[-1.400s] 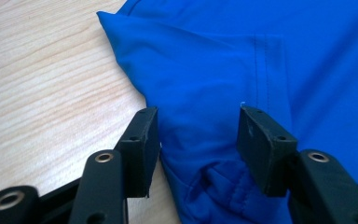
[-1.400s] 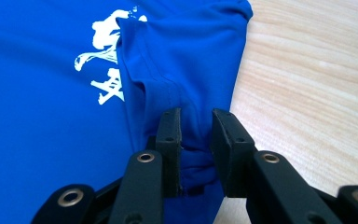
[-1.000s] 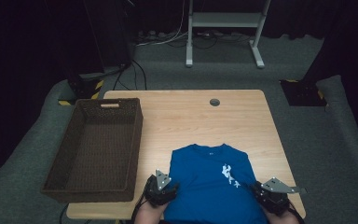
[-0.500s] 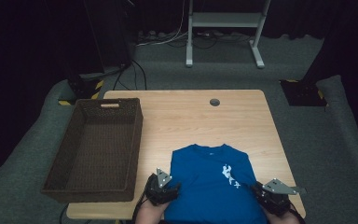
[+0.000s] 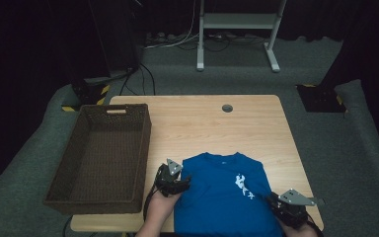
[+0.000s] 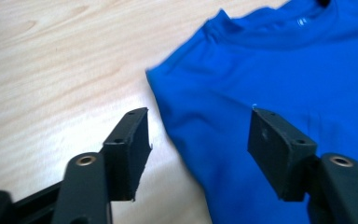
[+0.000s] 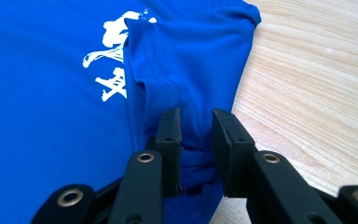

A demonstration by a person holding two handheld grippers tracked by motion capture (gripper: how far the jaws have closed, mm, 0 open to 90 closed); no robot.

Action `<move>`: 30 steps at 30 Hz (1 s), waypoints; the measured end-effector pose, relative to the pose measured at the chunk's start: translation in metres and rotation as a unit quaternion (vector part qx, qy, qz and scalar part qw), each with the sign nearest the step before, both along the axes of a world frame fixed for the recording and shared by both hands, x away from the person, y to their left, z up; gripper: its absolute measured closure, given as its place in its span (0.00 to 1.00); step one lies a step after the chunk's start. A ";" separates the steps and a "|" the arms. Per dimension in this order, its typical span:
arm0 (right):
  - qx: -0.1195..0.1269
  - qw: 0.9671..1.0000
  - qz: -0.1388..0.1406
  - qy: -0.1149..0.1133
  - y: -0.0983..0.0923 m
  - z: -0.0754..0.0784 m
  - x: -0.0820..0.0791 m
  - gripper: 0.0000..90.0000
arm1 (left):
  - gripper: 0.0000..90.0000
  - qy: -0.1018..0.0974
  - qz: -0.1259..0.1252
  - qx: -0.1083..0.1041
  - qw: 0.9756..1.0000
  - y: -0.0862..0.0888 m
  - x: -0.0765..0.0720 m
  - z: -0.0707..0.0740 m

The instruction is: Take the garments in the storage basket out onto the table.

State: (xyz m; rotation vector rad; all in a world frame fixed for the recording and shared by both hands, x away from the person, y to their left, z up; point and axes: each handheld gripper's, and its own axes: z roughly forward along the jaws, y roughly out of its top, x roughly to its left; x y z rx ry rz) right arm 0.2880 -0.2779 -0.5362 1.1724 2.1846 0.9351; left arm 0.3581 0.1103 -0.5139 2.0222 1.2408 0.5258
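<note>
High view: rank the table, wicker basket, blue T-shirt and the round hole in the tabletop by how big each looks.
1. table
2. wicker basket
3. blue T-shirt, though its near end runs off the picture's bottom edge
4. round hole

Brown wicker basket sits along the left edge of the wooden table. Grommet hole near the far edge. White stand on the floor beyond.

Bare tabletop beyond the blue shirt (open passage), wicker basket walling the left.
</note>
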 end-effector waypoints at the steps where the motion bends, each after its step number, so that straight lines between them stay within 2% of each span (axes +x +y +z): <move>1: 0.001 1.000 0.000 0.000 0.000 0.000 0.000 0.81 | 0.46 0.000 0.001 0.005 1.000 -0.001 0.003 0.000; 6: 0.003 1.000 0.002 0.000 -0.001 0.000 0.000 0.81 | 0.48 -0.004 0.013 0.016 1.000 -0.002 0.017 -0.005; 17: 0.006 1.000 0.002 0.000 -0.002 -0.001 0.000 0.81 | 0.54 0.008 0.021 0.022 1.000 -0.009 0.039 -0.015; 19: 0.006 1.000 0.003 0.000 -0.002 -0.001 0.000 0.81 | 0.55 0.014 0.025 0.014 0.999 -0.008 0.040 -0.018; 21: 0.006 1.000 0.003 0.000 -0.002 -0.001 0.000 0.81 | 0.59 0.011 0.027 -0.003 1.000 -0.006 0.039 -0.020; 22: 0.006 1.000 0.003 0.000 -0.002 -0.001 0.000 0.81 | 0.64 0.008 0.026 -0.004 1.000 -0.006 0.038 -0.021; 28: 0.005 1.000 0.003 0.000 -0.002 0.000 0.000 0.81 | 0.69 -0.013 0.039 -0.024 0.999 -0.005 0.033 -0.026; 30: 0.008 1.000 0.002 0.001 -0.002 0.000 0.000 0.80 | 0.72 -0.014 0.039 -0.021 0.999 -0.006 0.032 -0.026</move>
